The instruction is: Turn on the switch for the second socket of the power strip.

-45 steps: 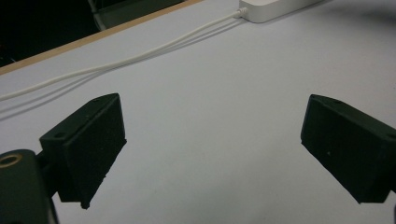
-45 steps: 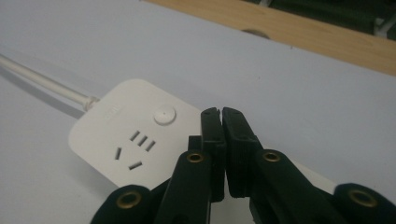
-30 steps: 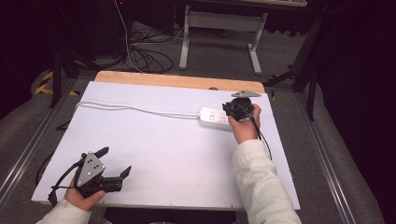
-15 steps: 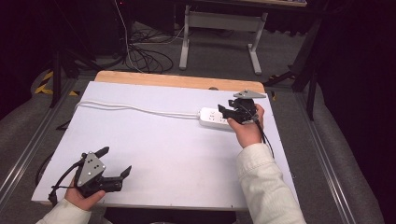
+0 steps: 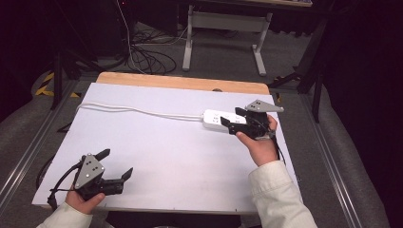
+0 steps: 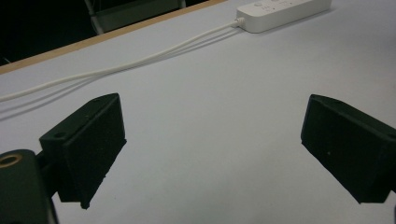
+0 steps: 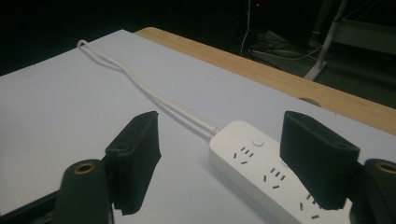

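Right gripper: the black two-jaw right gripper (image 5: 234, 120) sits over the near end of the white plastic power strip (image 5: 219, 120) at the right side of the table. Its jaws are spread wide and grip nothing.
What changed: against the picture from 1 second back, this gripper has drawn a little nearer to the person and swung so that its jaws point left along the strip instead of sitting on top of it. The grey three-cornered plate now shows plainly above the hand.
Jaw placement: in the right gripper view (image 7: 223, 170) 1 jaw hangs over bare sheet left of the strip (image 7: 261, 172) and the other over the strip's socket face. Whether either pad touches the plastic I cannot tell.
Power strip: it lies flat on the white sheet covering the table (image 5: 190, 156), toward the far right edge, unmoved across the 3 high pictures.
Cord: the thin white cord (image 5: 138, 111) runs from the strip's left end across the sheet to the far left corner.
Left gripper: the black left gripper (image 5: 114, 165) hovers low at the near left corner, well apart from the strip, jaws wide and empty, just as in both earlier pictures.
Meaning: I judge the right hand to be lining up a grasp across the strip's width; the closing has not begun.
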`<state>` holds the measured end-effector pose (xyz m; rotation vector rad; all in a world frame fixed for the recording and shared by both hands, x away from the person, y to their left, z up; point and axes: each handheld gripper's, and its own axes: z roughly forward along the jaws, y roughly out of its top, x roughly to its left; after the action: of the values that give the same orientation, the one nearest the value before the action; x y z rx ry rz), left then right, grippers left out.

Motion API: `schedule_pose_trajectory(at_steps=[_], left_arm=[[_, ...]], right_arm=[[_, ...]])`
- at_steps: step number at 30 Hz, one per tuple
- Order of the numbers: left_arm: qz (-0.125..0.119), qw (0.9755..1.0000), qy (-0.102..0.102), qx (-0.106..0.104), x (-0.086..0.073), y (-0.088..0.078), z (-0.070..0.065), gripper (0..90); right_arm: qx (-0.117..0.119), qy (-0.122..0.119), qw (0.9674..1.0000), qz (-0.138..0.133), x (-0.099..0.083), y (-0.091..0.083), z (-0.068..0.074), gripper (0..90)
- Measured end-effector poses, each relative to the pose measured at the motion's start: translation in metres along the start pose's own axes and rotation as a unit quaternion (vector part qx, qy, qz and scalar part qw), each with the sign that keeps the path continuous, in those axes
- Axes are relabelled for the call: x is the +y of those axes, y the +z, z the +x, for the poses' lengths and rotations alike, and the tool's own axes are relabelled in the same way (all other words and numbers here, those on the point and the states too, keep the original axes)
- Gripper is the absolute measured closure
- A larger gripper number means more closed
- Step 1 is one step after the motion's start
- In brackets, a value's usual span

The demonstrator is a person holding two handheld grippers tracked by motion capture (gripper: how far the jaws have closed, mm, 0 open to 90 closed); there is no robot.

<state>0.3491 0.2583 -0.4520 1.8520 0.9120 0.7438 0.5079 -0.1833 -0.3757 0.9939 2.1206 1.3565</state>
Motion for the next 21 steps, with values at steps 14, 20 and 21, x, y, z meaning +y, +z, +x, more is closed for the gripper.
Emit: schedule_pose_trajectory(at_steps=[14,20,21], left_arm=[[-0.002,0.9999,-0.003,-0.015,0.0,-0.001,0.0,7.3],[-0.004,1.0,-0.002,-0.008,0.0,-0.001,-0.001,7.3],[-0.005,0.9999,-0.003,-0.009,0.0,-0.001,-0.001,7.3]], right_arm=[[0.067,-0.045,0.9967,-0.014,-0.025,-0.036,0.021,22.7],[0.088,-0.054,0.9945,-0.019,-0.042,-0.049,0.026,19.8],[0.091,-0.055,0.9941,-0.02,-0.045,-0.051,0.026,19.4]])
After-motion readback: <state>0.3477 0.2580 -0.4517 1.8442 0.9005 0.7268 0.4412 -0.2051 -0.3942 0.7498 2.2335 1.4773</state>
